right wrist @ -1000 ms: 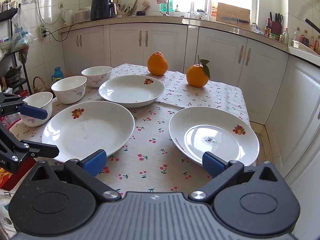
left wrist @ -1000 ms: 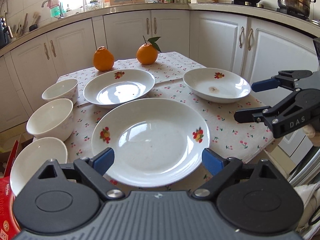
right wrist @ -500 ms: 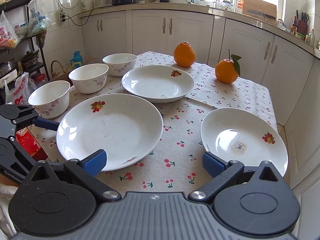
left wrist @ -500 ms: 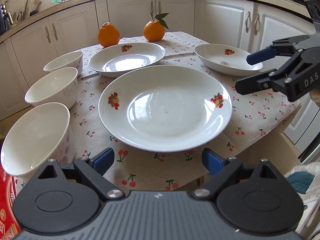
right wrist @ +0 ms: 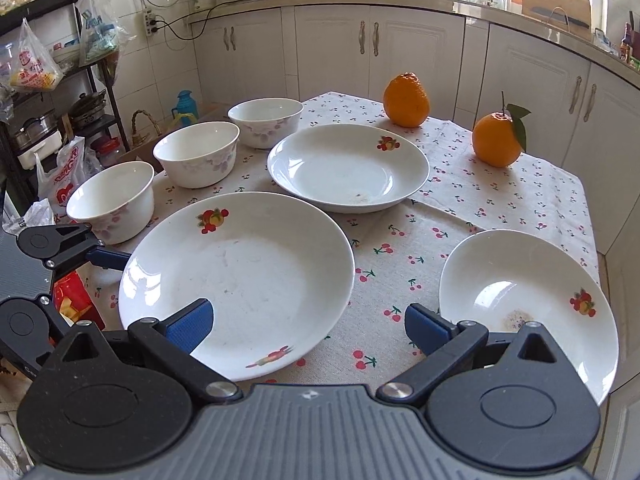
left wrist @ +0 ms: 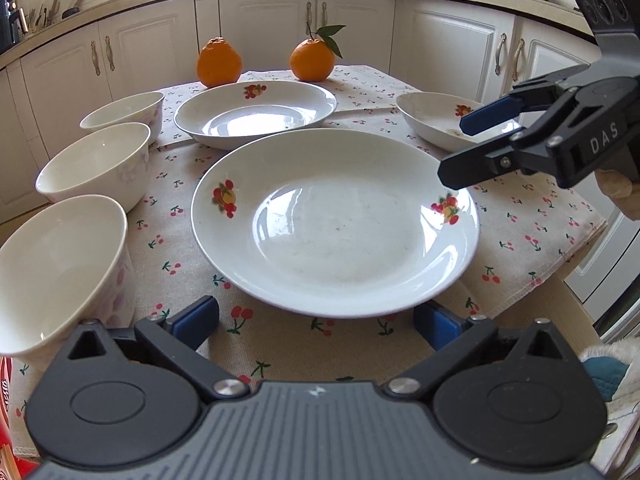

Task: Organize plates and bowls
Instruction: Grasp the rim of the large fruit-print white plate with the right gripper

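Bowls [right wrist: 112, 200]: three sat in a row along the table's left edge.
Left gripper [left wrist: 316, 322]: jaws had just spread fully, empty, at the big plate's [left wrist: 336, 220] near rim.
Right gripper [right wrist: 308, 326]: wide open, holding nothing, probably hovering between big plate and small plate [right wrist: 528, 300].
Tip: slide one finger under the rim, squeeze gently.

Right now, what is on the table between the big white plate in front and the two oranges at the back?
Another white fruit-print plate lies between the big white plate and the two oranges, clearest in the right wrist view.
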{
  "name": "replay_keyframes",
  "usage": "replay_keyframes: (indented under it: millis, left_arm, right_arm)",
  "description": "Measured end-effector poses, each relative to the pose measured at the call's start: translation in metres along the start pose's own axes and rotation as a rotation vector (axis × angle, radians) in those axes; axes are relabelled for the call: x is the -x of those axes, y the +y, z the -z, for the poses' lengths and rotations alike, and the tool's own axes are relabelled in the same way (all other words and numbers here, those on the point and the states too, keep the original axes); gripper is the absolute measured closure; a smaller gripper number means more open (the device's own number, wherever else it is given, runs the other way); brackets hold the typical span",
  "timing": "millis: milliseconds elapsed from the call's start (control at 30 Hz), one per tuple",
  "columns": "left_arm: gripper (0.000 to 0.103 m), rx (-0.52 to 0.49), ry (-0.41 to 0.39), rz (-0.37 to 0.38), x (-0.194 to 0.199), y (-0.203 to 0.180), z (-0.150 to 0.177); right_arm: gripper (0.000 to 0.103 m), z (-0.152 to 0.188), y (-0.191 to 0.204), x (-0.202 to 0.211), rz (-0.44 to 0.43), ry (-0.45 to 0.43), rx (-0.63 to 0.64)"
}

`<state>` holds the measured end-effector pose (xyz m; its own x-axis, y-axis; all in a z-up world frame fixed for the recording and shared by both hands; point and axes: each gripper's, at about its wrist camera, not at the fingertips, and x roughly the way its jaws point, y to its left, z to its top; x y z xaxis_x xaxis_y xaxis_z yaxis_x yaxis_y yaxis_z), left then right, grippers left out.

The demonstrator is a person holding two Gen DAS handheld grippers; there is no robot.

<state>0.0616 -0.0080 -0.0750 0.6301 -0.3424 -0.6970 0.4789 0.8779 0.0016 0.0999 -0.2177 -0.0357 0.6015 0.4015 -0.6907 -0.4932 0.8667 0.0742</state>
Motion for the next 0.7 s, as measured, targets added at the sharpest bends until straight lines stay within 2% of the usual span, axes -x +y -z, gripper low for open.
replay_keyframes:
  millis: [233,467,567,700]
  left_arm:
    - [0.000,-0.010,-0.029,0.010,0.002,0.000,0.004]
    - [0.001,-0.027,-0.044,0.036,0.002,0.001,0.005]
    - [0.007,-0.032,-0.044,0.045,0.004,0.002,0.003]
    - [0.013,-0.042,-0.038,0.057,0.005,0.003,0.002]
  right_arm:
    - [0.000,-0.015,-0.007,-0.019,-0.023,0.064,0.042]
    - [0.000,-0.037,-0.018,-0.041,-0.131,0.119,0.053]
    - [0.001,-0.047,-0.023,-0.051,-0.170,0.136,0.048]
    - [0.010,-0.058,-0.029,-0.063,-0.205,0.160,0.049]
